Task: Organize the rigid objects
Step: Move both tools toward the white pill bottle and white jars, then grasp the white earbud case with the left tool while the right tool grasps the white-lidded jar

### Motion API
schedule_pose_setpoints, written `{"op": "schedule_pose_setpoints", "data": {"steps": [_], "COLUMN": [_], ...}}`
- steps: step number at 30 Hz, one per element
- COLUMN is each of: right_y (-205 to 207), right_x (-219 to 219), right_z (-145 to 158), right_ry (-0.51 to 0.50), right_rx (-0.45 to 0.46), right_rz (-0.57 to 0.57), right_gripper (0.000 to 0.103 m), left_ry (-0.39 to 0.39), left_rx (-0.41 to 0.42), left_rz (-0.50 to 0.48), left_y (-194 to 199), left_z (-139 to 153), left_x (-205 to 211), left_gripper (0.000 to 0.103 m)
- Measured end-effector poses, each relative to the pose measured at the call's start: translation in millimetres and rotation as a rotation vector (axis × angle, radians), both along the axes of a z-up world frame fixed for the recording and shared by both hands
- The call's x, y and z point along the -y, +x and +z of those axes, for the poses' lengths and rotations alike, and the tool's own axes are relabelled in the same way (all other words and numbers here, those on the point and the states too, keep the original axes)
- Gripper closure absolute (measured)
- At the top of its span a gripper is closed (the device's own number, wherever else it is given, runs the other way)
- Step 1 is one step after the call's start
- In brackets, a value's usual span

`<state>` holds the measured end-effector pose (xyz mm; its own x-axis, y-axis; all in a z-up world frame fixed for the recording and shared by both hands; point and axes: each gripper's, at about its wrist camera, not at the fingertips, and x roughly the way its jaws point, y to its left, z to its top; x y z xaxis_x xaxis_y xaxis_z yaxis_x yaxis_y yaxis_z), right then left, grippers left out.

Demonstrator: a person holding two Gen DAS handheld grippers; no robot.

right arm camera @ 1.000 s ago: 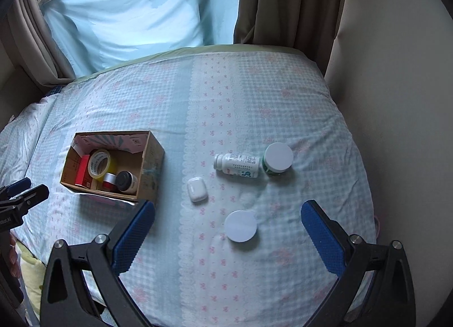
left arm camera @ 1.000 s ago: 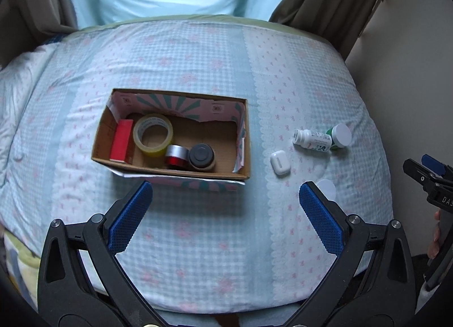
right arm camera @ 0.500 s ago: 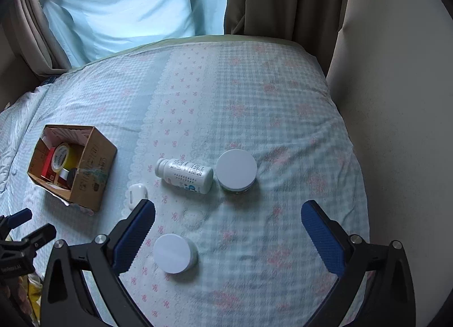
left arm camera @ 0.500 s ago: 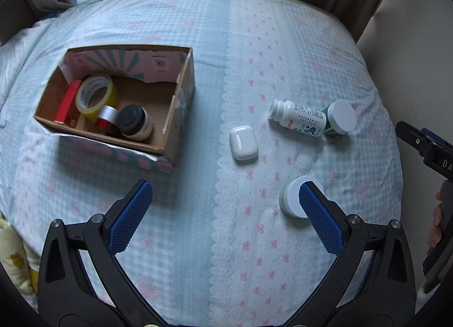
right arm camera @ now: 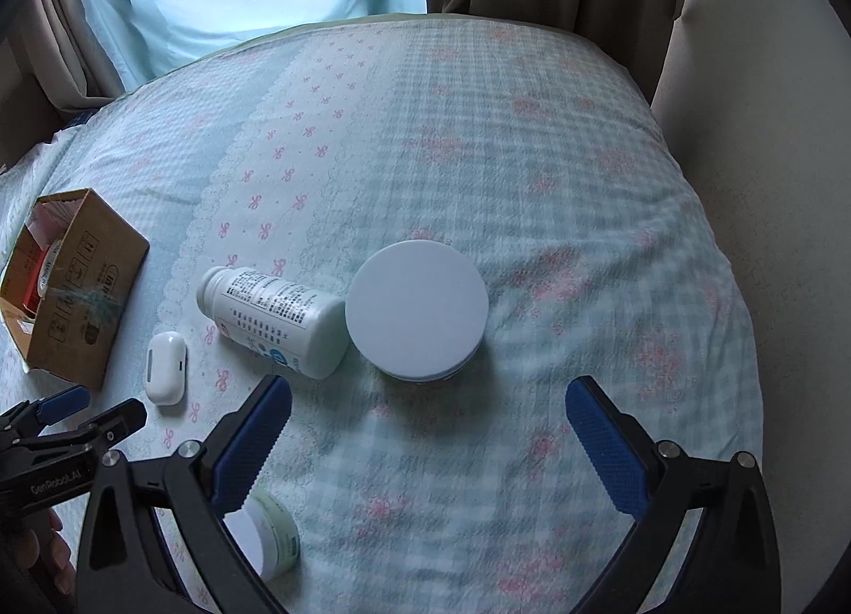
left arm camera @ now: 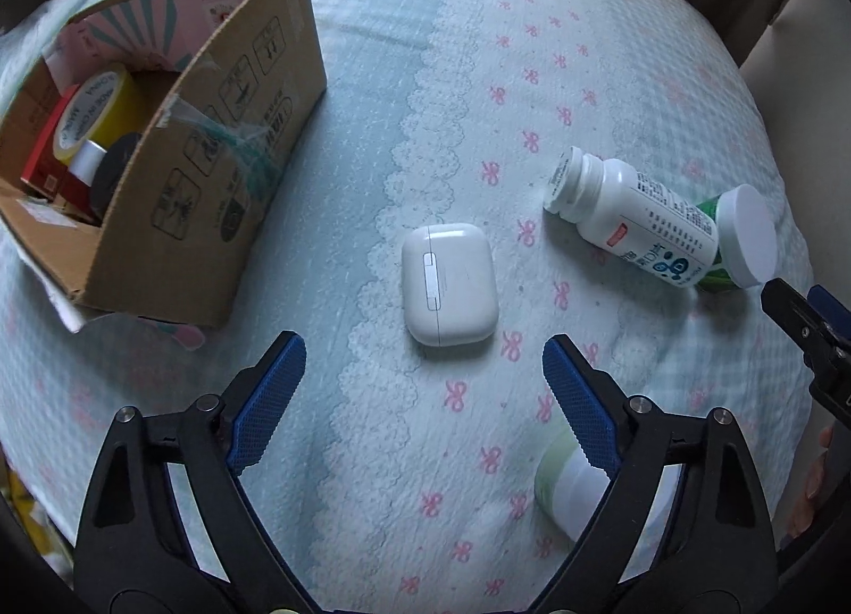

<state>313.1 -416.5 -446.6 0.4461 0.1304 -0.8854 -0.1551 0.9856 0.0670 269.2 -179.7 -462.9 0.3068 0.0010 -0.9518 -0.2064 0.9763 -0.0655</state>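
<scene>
Bedspread [left arm camera: 372, 29] carries it all: right of the cardboard box [left arm camera: 213, 146] lie bottle [left arm camera: 633, 212], white-lidded jar [right arm camera: 417, 308], then earbud case [left arm camera: 448, 283]. We hold both grippers, left gripper [left arm camera: 424, 375] and right gripper [right arm camera: 428, 420], spread wide and empty; we should straddle each target squarely before closing.

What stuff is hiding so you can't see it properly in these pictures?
- Small green jar: left wrist view, partly behind the left gripper's finger.
- Things in the cardboard box: right wrist view, hidden by its wall.
- White bottle label: too small to read.
</scene>
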Motion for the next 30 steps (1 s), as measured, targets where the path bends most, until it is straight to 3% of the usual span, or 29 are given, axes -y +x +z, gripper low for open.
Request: {"op": "schedule_pose_setpoints", "data": {"steps": [8,16,25,28,30], "right_y": [20,39,53,55,54], "right_x": [-4,-5,-3,-6,-12], "right_z": [-27,-38,-50,-54,-55], "right_ry": [-0.006,-0.006,0.002,0.017,0.01], "right_rx": [-0.013,-0.01,-0.03,-0.05,-0.052], "right_rz": [0.021,0.028,0.026,0.039,0.056], "right_gripper": [0.001,0.002,0.01,0.021,0.034], "left_ry": [0.023,0.012,0.004,0.003,-0.007], "left_rx": [0.001,-0.004,-0.006,-0.005,0.0], "left_rz": [-0.014,-0.023,-0.016,-0.007,-0.007], "left_y": [22,43,57,58,57], "left_z": [-21,-32,-36,-34,-34], "left_x": [11,19,18,12,9], "left_gripper": [0.019,0.034,0.049,0.06,0.061]}}
